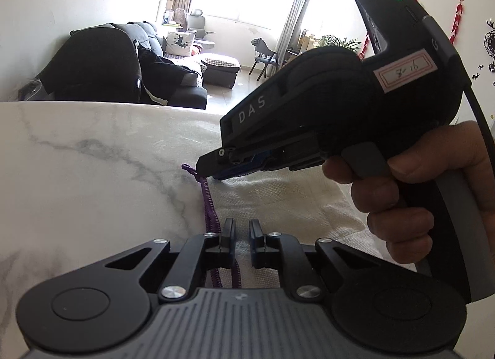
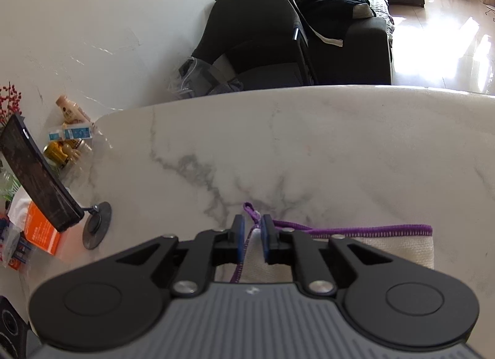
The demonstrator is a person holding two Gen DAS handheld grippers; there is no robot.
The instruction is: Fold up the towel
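My left gripper (image 1: pixel 241 226) is nearly closed w/ the towel (image 1: pixel 287 204) edge between its pads; whether it pinches, can't tell. My right gripper (image 2: pixel 251 225) is partly open over the towel's purple-trimmed corner, not clamping. Towel lies on the near marble table (image 2: pixel 309 148), phone stand (image 2: pixel 97 229) far left.

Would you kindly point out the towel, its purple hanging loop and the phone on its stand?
towel (image 2: pixel 386 246): right wrist view, on the cream weave below the purple edging.
purple hanging loop (image 2: pixel 250 210): right wrist view, on the cord at the towel's corner.
phone (image 2: pixel 37 173): right wrist view, on its dark screen.
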